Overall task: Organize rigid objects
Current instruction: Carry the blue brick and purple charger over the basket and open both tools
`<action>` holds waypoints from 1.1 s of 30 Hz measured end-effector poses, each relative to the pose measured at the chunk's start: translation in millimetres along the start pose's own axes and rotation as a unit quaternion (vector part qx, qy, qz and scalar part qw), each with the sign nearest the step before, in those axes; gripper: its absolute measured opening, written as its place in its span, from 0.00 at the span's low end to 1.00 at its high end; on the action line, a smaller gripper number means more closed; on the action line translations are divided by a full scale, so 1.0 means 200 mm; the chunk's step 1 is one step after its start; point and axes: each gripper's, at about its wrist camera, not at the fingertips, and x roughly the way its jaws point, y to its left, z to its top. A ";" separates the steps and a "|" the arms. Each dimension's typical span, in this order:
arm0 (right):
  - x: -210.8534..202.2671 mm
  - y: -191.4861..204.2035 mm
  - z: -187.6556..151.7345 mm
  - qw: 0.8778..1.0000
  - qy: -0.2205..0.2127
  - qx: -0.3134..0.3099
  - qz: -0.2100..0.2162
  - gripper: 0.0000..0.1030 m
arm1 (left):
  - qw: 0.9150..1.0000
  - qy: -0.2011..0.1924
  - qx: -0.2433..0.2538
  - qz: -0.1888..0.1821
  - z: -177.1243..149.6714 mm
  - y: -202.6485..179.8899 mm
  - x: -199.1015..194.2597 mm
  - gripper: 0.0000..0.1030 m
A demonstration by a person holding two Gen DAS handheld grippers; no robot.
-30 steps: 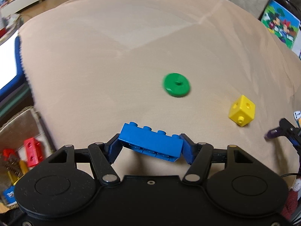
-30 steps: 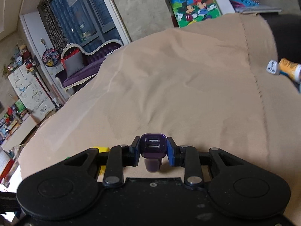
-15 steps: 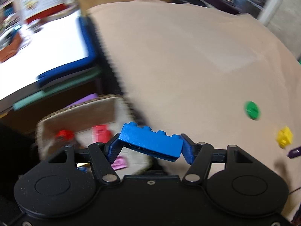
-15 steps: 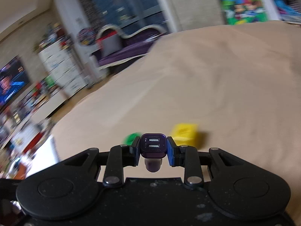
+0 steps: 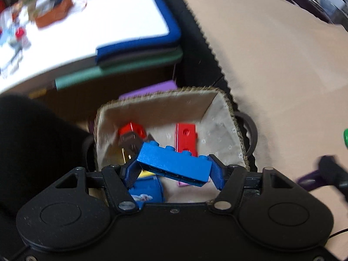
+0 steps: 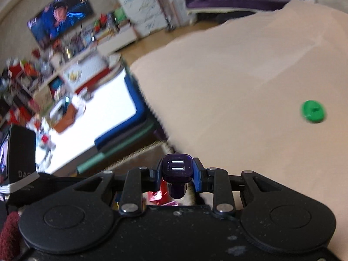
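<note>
My left gripper [image 5: 174, 169] is shut on a long blue brick [image 5: 174, 164], held tilted above the open woven basket [image 5: 230, 102]. Inside the basket lie a red block [image 5: 186, 138], a red cube [image 5: 130, 129], a blue piece [image 5: 145, 190] and other small items. My right gripper [image 6: 177, 171] is shut on a dark purple two-port USB car charger [image 6: 177, 168], hovering over the basket's edge [image 6: 139, 152]. That charger and gripper show blurred at the right of the left wrist view [image 5: 322, 174]. A green disc [image 6: 313, 111] lies on the beige cloth [image 6: 239, 87].
The beige cloth [image 5: 282, 65] covers the surface right of the basket. Left of it stands a white-topped stack of blue, grey and green mats [image 5: 139, 52] with clutter [image 5: 52, 15] on it. A purple flat item [image 5: 150, 90] sits behind the basket. Furniture and a screen [image 6: 58, 15] fill the background.
Both grippers swung left from over the cloth to the basket beside it, each keeping its object. The yellow cube has left both views; the green disc now lies far right.
</note>
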 end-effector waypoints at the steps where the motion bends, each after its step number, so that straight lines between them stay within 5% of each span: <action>1: 0.04 0.06 0.00 1.000 0.010 -0.007 0.000 0.27 | 1.000 0.006 -0.006 -0.004 0.01 0.01 0.01 0.59; 9: 0.33 0.28 -0.03 0.998 0.052 -0.031 -0.019 0.29 | 0.997 0.047 -0.059 0.029 0.05 0.09 0.12 0.59; 11: 0.36 0.28 -0.03 0.998 0.053 -0.028 -0.021 0.39 | 0.996 0.055 -0.070 0.031 0.05 0.11 0.13 0.63; 33: 0.23 0.01 -0.18 0.998 0.045 0.011 -0.039 0.66 | 0.998 0.039 -0.025 0.036 0.00 0.03 0.09 0.69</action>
